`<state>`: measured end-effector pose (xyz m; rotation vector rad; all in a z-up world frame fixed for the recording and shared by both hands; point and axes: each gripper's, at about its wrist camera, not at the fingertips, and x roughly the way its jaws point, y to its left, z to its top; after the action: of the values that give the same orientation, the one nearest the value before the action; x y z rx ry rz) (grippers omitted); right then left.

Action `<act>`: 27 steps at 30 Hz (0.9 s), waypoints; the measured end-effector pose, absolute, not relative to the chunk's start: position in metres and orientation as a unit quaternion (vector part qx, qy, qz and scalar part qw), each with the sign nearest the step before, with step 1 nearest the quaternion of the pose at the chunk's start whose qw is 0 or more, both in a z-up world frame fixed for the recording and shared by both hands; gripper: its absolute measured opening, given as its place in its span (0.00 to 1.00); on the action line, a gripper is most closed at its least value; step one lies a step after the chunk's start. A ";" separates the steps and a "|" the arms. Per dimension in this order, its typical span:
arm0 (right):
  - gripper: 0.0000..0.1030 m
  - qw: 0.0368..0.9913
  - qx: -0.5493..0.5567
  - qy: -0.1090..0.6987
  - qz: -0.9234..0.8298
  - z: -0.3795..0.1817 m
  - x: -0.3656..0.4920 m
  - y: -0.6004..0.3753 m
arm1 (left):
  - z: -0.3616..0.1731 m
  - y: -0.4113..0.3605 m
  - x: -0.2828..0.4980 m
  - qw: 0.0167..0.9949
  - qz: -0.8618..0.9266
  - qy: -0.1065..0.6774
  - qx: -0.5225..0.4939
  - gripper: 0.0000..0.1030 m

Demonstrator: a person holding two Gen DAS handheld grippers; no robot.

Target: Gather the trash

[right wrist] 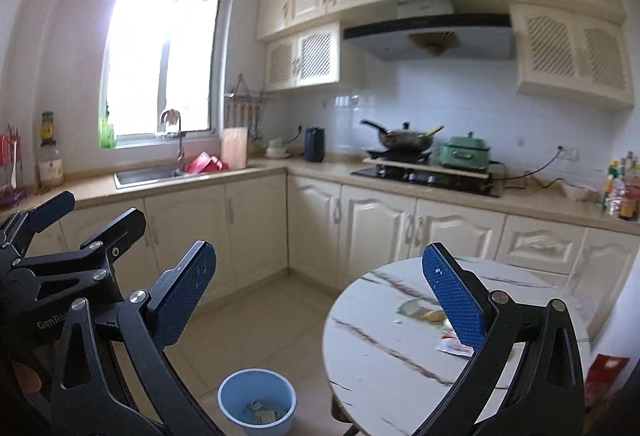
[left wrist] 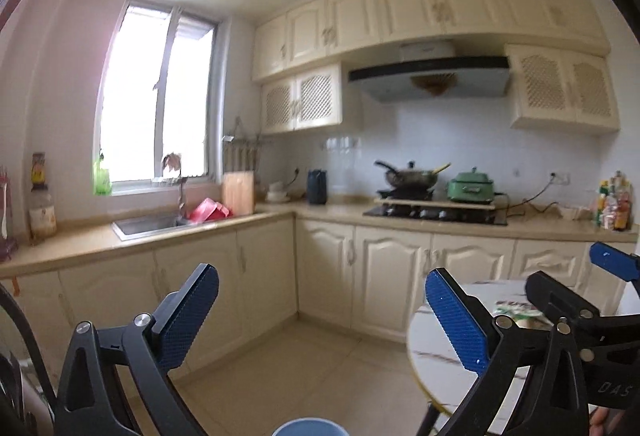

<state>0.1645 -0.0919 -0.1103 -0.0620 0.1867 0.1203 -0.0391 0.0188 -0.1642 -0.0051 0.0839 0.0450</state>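
I am holding my 2 grippers, left point(left wrist: 322, 314) and right point(right wrist: 320, 294), spread wide and empty above the bin point(right wrist: 257, 401), while wrappers point(right wrist: 424, 310) are waiting on the table point(right wrist: 384, 348); I should pinch each flat and low.

Cream cabinets point(right wrist: 360, 220) run along an L-shaped counter point(right wrist: 312, 166). A bright window point(right wrist: 160, 60) glows at upper left above the sink point(right wrist: 144, 172). A range hood point(right wrist: 428, 32) hangs centre-right; beige floor tiles point(right wrist: 248, 324) lie below.
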 end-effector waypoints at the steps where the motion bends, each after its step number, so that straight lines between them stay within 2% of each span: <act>1: 1.00 0.994 -0.027 0.088 0.055 -0.108 0.157 -0.099 | -0.172 0.009 -0.044 0.999 0.020 0.036 0.000 0.99; 6: 1.00 0.997 -0.012 0.071 0.025 -0.103 0.134 -0.135 | -0.188 -0.025 -0.075 0.999 -0.009 0.025 0.016 0.99; 11: 1.00 0.998 0.001 0.067 -0.017 -0.101 0.122 -0.177 | -0.196 -0.051 -0.070 0.998 -0.046 0.033 0.029 0.99; 17: 1.00 0.994 0.024 0.073 -0.077 -0.110 0.113 -0.236 | -0.189 -0.065 -0.013 0.992 -0.091 0.072 0.058 0.99; 27: 1.00 0.974 0.077 0.149 -0.151 -0.153 0.162 -0.334 | -0.186 -0.092 0.122 0.967 -0.157 0.189 0.065 0.99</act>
<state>0.1616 -0.3341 -0.1529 0.1544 0.3006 -0.3051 0.1217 -0.0921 -0.1859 0.1319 0.3832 -0.3172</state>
